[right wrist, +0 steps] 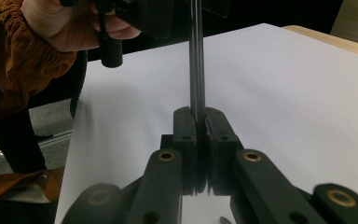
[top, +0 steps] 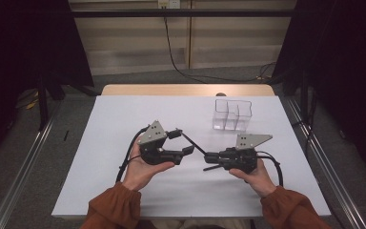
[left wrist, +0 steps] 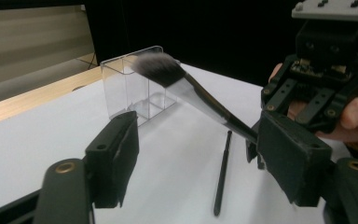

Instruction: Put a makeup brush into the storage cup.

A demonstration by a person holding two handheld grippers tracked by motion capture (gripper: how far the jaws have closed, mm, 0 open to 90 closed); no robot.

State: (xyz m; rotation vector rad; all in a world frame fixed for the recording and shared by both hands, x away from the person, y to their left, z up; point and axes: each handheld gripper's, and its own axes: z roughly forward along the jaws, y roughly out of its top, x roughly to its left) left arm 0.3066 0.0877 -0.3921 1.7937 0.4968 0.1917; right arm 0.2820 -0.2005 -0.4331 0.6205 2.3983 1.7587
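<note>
Clamping the handle of a makeup brush (right wrist: 196, 60), the right gripper (right wrist: 198, 140) has its jaws pressed together on the thin black stem, so the brush juts out level toward the other hand. In the left gripper view the soft, dark-tipped bristle head (left wrist: 157, 66) hangs in the air between the left gripper's (left wrist: 200, 154) jaws, which stand partly apart and do not touch it. That looks like a handover being set up: one tool steadies the brush while the other lines up for a grip nearer the head. Both grippers hover over the middle of the tabletop (top: 124, 114), toward its near edge. A second slim black stick (left wrist: 222, 175) lies flat on the white surface below them. The clear divided organiser (top: 232, 114) stands near the far right corner, likely the brush's destination.
</note>
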